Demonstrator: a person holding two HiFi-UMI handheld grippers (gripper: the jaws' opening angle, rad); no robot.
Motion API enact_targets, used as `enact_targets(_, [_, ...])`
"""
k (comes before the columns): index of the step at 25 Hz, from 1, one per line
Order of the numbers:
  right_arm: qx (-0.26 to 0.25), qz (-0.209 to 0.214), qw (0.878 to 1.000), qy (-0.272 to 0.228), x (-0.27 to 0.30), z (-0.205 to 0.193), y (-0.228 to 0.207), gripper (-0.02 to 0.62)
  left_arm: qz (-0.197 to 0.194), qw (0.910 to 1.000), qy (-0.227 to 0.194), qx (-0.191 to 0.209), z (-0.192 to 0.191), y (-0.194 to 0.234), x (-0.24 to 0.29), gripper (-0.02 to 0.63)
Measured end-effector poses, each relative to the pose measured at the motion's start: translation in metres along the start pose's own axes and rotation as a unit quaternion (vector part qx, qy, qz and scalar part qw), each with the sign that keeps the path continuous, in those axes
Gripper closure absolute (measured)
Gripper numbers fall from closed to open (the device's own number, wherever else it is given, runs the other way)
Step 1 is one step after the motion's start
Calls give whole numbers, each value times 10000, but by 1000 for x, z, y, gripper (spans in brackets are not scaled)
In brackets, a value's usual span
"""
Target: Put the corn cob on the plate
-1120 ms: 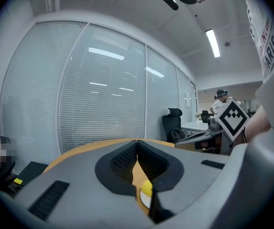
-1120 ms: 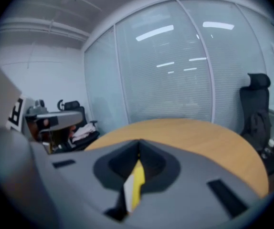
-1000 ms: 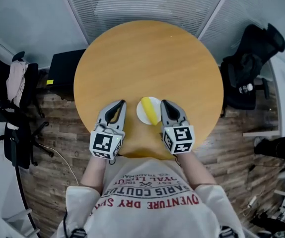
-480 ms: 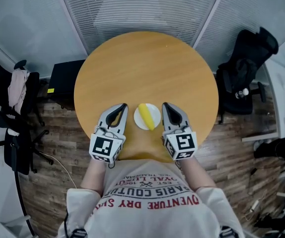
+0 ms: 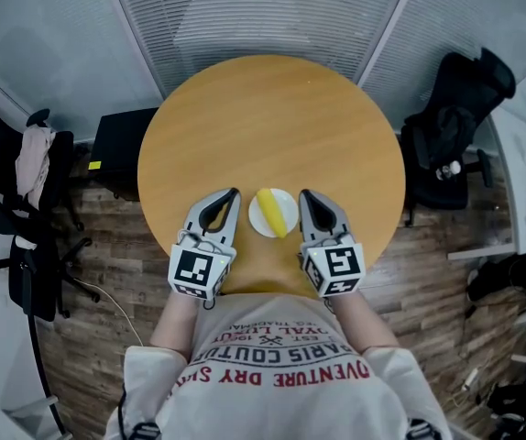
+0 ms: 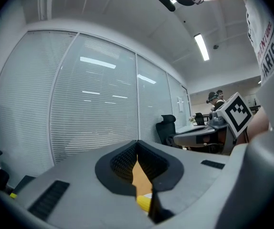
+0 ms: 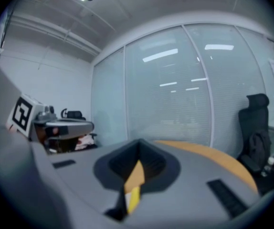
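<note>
Corn cob [image 5: 272, 214]: a smooth yellow cylinder lying diagonally on the small round white plate [image 5: 289, 206], near the person's edge of the round, wood-grained worktop [image 5: 272, 108]. Each gripper view shows only a yellow sliver of the cob, through a narrow slit. The grey left hand-held gripper [image 5: 232, 193] and right hand-held gripper [image 5: 303, 193], with textured black pads, flank the plate; both have their jaws closed on nothing.

One corn cob [image 5: 270, 213], one plate [image 5: 290, 202], one table [image 5: 272, 117], two grippers [image 5: 232, 193] [image 5: 304, 194]
</note>
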State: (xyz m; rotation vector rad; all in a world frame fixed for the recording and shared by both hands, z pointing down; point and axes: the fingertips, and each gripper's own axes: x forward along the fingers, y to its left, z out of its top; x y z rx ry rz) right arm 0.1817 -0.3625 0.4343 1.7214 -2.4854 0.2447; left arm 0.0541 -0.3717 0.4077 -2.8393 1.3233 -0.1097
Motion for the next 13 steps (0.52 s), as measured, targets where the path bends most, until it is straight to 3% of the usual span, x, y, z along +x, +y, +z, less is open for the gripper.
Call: enact_targets(13, [30,60,10000,28,2,-2,5,567,-58,9999,96,-78,-4,3,-2,571])
